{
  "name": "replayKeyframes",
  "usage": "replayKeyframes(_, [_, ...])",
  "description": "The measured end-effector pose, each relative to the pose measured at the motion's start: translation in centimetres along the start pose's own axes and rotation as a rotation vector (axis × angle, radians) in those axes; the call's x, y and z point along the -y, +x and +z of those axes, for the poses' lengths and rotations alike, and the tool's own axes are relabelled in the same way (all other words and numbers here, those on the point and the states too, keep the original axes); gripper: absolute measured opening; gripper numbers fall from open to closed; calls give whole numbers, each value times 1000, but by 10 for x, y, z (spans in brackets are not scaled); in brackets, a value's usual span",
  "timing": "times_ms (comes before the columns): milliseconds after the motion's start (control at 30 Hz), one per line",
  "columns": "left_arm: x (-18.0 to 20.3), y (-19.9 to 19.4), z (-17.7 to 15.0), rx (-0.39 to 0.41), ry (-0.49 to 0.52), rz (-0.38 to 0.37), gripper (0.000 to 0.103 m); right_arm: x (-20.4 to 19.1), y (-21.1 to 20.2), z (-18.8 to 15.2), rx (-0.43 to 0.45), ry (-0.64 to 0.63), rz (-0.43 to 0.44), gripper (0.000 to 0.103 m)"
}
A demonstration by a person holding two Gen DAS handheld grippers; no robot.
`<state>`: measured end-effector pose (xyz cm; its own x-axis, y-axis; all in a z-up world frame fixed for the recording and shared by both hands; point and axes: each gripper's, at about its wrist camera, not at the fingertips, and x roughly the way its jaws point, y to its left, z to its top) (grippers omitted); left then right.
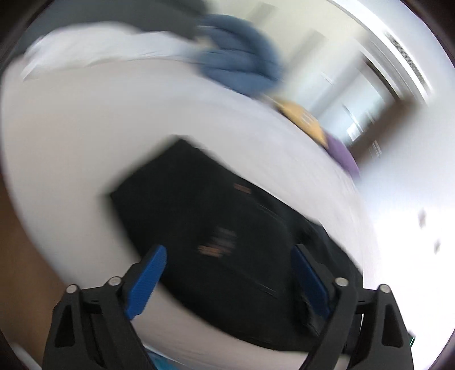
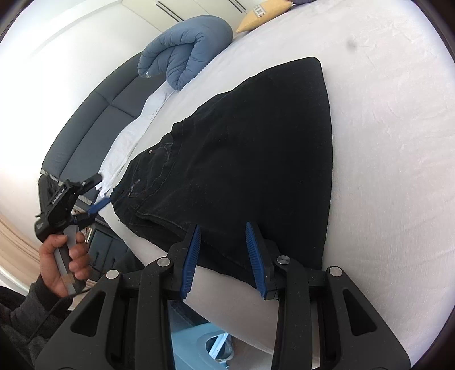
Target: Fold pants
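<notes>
Black pants (image 2: 241, 153) lie folded lengthwise on the white bed (image 2: 384, 142), waistband toward the left gripper, leg ends at the far side. In the blurred left wrist view the pants (image 1: 216, 227) lie just ahead of my left gripper (image 1: 229, 256), which is open and empty, its blue pads on either side of the waist end. From the right wrist view the left gripper (image 2: 98, 193) sits at the waistband by the bed's edge. My right gripper (image 2: 223, 230) is open and empty just over the pants' near edge.
A blue puffy jacket (image 2: 184, 54) lies at the far side of the bed, with a yellow pillow (image 2: 261, 14) beside it. A dark padded headboard (image 2: 93, 122) runs along the left. A purple item (image 1: 341, 153) lies near the yellow pillow.
</notes>
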<state>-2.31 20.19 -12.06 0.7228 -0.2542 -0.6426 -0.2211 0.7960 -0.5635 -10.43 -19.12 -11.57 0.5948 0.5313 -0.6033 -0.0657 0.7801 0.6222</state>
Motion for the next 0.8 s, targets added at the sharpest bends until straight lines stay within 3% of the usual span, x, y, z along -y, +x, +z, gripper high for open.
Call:
replayKeyframes(67, [-43,3,8,-11,-145,-11,92,1,1,1,2,16,4,32])
replayKeyframes(167, [-80,12,12,-24,-274,-58,92,2,3,2,0,21,2,32])
replayKeyframes(367, [-88,29,21,-25,-304,-128,92,2,5,6,-15,33,-4,32])
replayKeyframes(600, [-85,50,37,-86,-354,-176,97,3,6,8,-24,48,5,32])
replayKeyframes(800, [-95,62,49,-139,-443,-273,97,4,7,8,-27,51,6,32])
